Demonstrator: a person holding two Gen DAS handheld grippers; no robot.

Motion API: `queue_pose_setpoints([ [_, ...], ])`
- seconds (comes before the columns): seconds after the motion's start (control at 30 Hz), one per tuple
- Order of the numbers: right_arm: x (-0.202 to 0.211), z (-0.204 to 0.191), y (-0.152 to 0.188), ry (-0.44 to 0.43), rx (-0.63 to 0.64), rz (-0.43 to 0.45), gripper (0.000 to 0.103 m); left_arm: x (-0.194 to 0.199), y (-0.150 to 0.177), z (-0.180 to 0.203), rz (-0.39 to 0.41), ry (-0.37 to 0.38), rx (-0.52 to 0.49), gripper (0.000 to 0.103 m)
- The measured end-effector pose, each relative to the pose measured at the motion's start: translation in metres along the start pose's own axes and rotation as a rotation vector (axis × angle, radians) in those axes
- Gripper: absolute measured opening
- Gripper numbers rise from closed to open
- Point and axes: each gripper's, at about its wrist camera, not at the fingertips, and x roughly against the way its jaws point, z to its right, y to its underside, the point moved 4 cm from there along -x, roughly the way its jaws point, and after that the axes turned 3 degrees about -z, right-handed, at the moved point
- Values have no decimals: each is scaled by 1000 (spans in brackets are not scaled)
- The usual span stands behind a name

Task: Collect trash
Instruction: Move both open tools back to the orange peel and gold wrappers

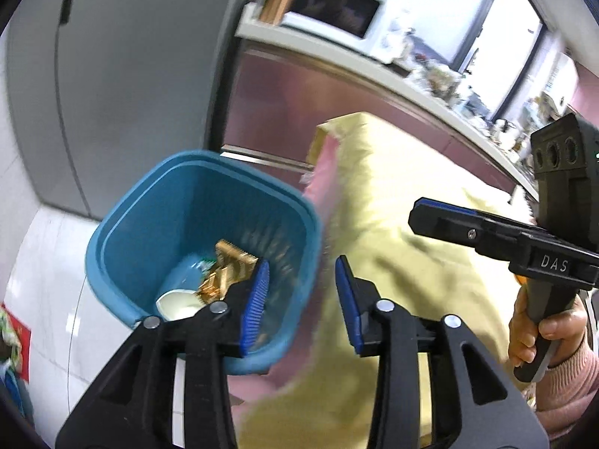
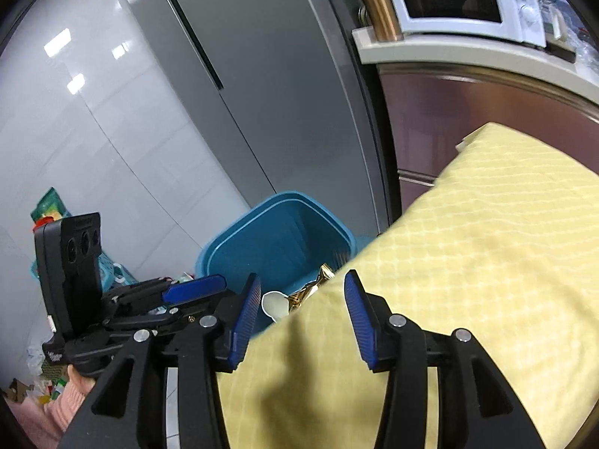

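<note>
Trash (image 1: pixel 224 273) lies in the blue bin (image 1: pixel 123 232) beside the tabletop (image 2: pixel 486 224); your left gripper (image 1: pixel 301 299) and right gripper (image 2: pixel 303 318) hold nothing, jaws apart.

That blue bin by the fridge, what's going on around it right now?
A person holds a two-finger gripper in each hand beside a table under a yellow cloth. The left gripper and right gripper are both open and empty. The blue bin on the floor already holds a white cup and a crumpled gold wrapper, so some trash is collected.
</note>
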Motion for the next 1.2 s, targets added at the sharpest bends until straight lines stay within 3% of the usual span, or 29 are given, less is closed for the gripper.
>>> queue_pose_setpoints([
  [0.23,72,28,25,50,-16,115,48,10,3,68,29,116,-131,44],
  [0.47,138,78,51,179,-123,231,49,-10,21,145,-28,229,-232,45],
  [0.77,199,145,105,334,-284,305,49,-35,37,232,-88,314,-351,45],
  [0.97,215,191,144,401,-402,288,49,-56,41,269,-132,350,-389,45],
  [1.2,192,194,166,343,-411,202,46,-72,46,290,-171,363,-418,45],
])
